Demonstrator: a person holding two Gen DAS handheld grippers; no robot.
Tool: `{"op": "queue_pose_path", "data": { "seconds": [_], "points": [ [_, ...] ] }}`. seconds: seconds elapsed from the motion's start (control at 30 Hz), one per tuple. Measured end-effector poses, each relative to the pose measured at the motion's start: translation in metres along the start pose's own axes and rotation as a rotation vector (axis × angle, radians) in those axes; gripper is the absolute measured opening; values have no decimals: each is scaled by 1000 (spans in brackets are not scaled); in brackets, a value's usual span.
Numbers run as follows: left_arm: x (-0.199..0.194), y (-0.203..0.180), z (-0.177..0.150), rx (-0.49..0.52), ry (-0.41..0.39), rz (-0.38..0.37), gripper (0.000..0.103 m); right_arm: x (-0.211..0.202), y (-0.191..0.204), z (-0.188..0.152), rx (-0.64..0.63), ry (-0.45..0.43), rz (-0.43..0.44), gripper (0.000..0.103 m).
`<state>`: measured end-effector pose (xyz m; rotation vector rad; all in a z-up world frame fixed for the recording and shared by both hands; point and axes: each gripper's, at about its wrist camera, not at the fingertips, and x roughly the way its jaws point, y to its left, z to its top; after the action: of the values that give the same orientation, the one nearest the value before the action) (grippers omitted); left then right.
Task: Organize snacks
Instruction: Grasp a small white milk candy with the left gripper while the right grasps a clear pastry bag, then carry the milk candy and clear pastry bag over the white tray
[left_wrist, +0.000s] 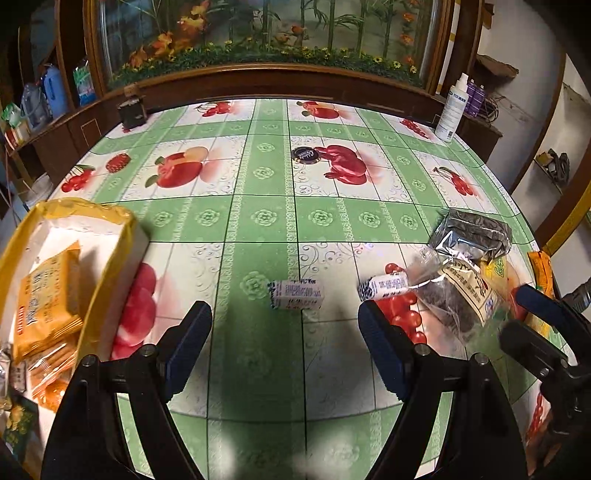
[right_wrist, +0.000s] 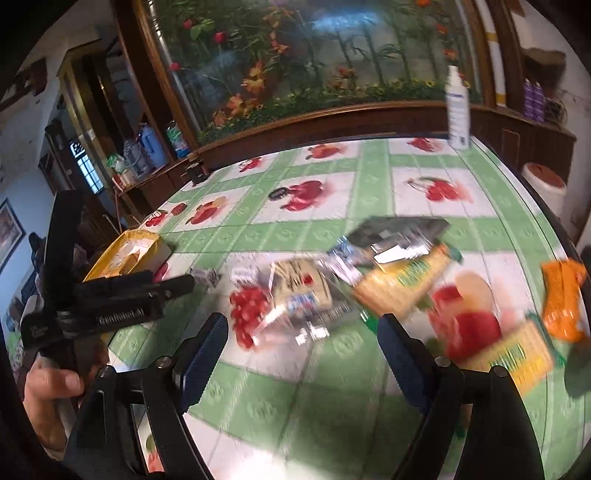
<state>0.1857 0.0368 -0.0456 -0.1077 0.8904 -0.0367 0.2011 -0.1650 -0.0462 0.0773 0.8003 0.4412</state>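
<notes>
Both grippers gape wide and empty: the left gripper (left_wrist: 284, 317) above a small white rectangular candy packet (left_wrist: 296, 294), the right gripper (right_wrist: 301, 332) over a clear plastic snack bag (right_wrist: 299, 295) mid-surface.

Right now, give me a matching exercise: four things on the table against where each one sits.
Things:
1. small white wrapped candy
2. yellow-rimmed box
3. white spray bottle
4. silver foil bag

Places:
A. far right corner
B. left edge
C. between the open left gripper fingers
D. right side, behind the clear bag

Pairs: 1-C, 2-B, 3-A, 4-D
</notes>
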Motion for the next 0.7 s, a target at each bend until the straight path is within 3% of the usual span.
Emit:
{"op": "queue_pose_path", "data": {
  "seconds": [0.07, 0.27, 0.33, 0.4, 0.47, 0.6, 0.7],
  "points": [
    [8, -1, 2, 2, 7, -13, 82, 17, 6, 10, -27, 23, -6, 84],
    [32, 4, -1, 19, 20, -18, 81, 61, 0, 8, -24, 146, -22, 67],
    [30, 5, -1, 17, 2, -21, 73, 62, -2, 4, -20, 143, -10, 66],
    [27, 4, -2, 30, -15, 1, 45, 60, -2, 4, -20, 139, -3, 64],
    [26, 6, -2, 42, -22, 5, 29, 56, 0, 4, -31, 125, -10, 58],
    [21, 14, -5, 24, -9, -31, 29, 50, 6, 5, -45, 115, -2, 51],
    [11, 17, -12, 11, -16, -40, 29, 41, 10, 3, -47, 98, 4, 37]
  ]
}}
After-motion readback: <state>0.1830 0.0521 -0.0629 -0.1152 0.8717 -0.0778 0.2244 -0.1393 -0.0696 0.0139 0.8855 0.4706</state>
